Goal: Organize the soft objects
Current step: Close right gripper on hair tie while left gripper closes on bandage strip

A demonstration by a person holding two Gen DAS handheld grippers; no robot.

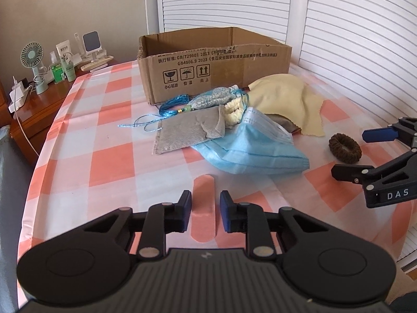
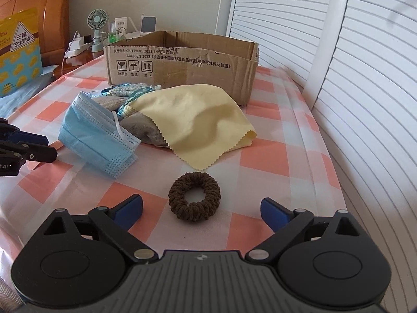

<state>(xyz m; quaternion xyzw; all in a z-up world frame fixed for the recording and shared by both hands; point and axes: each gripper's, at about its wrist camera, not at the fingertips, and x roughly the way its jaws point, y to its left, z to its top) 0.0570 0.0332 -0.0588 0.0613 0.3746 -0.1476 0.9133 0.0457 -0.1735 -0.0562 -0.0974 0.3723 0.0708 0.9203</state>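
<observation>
A pink adhesive bandage (image 1: 203, 203) lies flat on the checked tablecloth (image 1: 104, 156). My left gripper (image 1: 206, 210) straddles it with the jaws narrow, and a sliver of cloth shows beside the right pad (image 1: 224, 208). A brown scrunchie (image 2: 195, 195) rests between the wide-open fingers of my right gripper (image 2: 202, 204), untouched. Behind them is a pile: blue face mask (image 1: 250, 151), grey pouch (image 1: 185, 133), yellow cloth (image 2: 198, 120), patterned sachet with blue cord (image 1: 208, 99). The cardboard box (image 1: 213, 65) stands open at the back. The right gripper (image 1: 365, 154) also shows beside the scrunchie (image 1: 345, 147).
A wooden nightstand (image 1: 39, 109) at the left carries a small fan (image 1: 32, 57), bottles and chargers. White louvred doors (image 2: 365, 78) run along the right edge of the table. A yellow snack bag (image 2: 18, 52) stands at the far left.
</observation>
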